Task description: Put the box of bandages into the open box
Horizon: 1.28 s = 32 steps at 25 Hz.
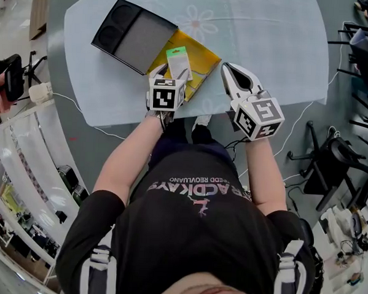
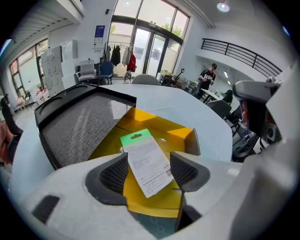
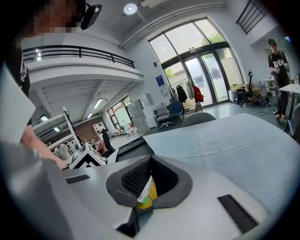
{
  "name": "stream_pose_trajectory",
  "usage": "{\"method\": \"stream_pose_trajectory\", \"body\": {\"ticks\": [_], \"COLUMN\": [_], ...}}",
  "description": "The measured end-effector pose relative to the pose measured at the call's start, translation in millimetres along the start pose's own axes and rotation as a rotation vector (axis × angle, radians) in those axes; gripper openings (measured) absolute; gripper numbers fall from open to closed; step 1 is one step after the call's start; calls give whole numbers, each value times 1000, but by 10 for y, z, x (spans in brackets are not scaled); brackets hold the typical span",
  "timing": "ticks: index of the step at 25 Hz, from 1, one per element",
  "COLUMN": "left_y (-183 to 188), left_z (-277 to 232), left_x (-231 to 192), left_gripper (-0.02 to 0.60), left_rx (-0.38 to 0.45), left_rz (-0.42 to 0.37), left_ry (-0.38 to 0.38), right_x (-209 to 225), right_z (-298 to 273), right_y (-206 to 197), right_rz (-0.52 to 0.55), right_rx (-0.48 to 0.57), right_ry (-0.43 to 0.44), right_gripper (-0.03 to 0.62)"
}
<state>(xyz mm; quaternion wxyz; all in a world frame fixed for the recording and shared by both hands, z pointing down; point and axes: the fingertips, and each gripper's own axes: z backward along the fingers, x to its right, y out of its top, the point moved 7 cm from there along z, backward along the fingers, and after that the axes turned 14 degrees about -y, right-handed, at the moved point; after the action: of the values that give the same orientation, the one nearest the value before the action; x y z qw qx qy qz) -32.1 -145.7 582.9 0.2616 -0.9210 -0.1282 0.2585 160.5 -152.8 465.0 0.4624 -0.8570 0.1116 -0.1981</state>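
The box of bandages (image 1: 178, 62), white with a green hanging tab, lies slanted inside the open yellow box (image 1: 201, 61) near the table's front edge. My left gripper (image 1: 171, 75) stands over it, open, one jaw on each side of the bandage box, and its pads do not press on it. In the left gripper view the bandage box (image 2: 147, 161) rests on the yellow box's floor (image 2: 154, 124) between my left gripper's (image 2: 148, 171) dark pads. My right gripper (image 1: 230, 69) hovers just right of the yellow box, jaws together, holding nothing; in its own view this gripper (image 3: 149, 180) has the two boxes showing past its pads.
A black tray-like lid (image 1: 131, 36) lies against the yellow box's far left side. The pale blue table (image 1: 270, 37) stretches away to the right and back. Chairs (image 1: 331, 163) stand off the right edge, and a person's hand with a dark device (image 1: 9, 76) is at the far left.
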Motion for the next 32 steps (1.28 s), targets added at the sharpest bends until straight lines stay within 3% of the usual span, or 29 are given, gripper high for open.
{"method": "stream_pose_trajectory", "body": {"ticks": [7, 13, 18, 25, 32], "left_y": [3, 100, 199, 279, 248], "left_z": [189, 572, 976, 1592, 2098], "left_x": [75, 354, 652, 1075, 1456], "left_gripper": [279, 272, 217, 34, 17], "left_rx": [61, 185, 308, 559, 654], "left_rz": [-10, -119, -233, -321, -337], "left_ry": [24, 38, 45, 27, -32], "right_x": [-70, -149, -215, -358, -582], "right_z": [116, 359, 556, 868, 1302], "right_y": [32, 100, 201, 412, 672], "right_rz": [13, 35, 89, 150, 180], "right_rx": [34, 84, 119, 199, 296], "right_ry": [27, 52, 62, 96, 156], "right_gripper": [11, 11, 11, 11, 11]}}
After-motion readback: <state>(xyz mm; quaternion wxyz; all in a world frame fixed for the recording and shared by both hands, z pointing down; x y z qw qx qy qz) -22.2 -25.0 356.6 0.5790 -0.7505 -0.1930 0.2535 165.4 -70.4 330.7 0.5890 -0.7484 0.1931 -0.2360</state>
